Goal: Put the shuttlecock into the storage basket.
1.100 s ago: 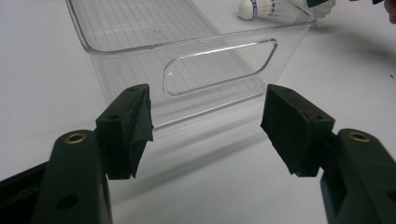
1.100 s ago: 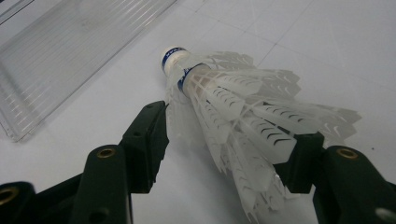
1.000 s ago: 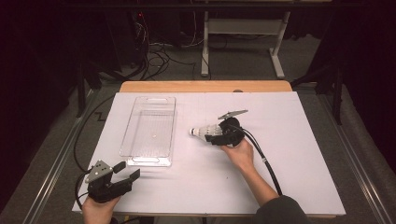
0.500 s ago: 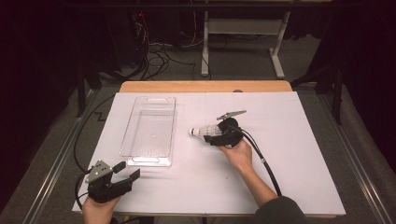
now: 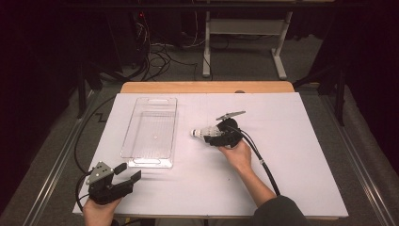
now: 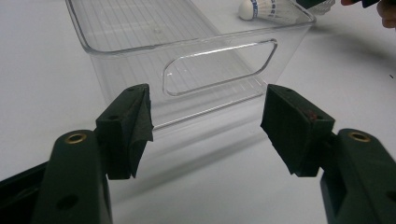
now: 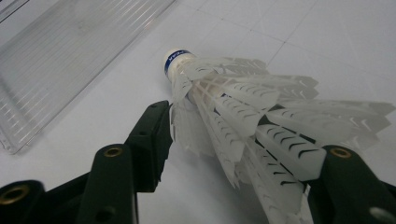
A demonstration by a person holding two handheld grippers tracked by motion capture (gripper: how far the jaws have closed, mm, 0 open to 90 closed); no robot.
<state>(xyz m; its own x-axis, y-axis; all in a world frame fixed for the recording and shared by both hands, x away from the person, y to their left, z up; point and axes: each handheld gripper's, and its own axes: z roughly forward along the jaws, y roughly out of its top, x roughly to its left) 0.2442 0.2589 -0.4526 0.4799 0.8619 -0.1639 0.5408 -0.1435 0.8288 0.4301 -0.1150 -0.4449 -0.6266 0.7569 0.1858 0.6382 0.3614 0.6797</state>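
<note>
Right gripper point(image 5: 214, 136) straddles the shuttlecock point(image 5: 203, 132), contact hidden by feathers; left gripper point(image 5: 127, 173) gapes empty.

clear bin point(image 5: 150, 132) left, open mat point(image 5: 301, 155) right

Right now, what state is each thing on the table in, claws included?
Shuttlecock: lying on its side, cork toward the bin, feathers between the right claw's jaws.
Clear bin: upright, empty, untouched.
Right claw: closed around the shuttlecock's feather skirt.
Left claw: open, holding nothing, aimed at the bin's handle end.
</note>
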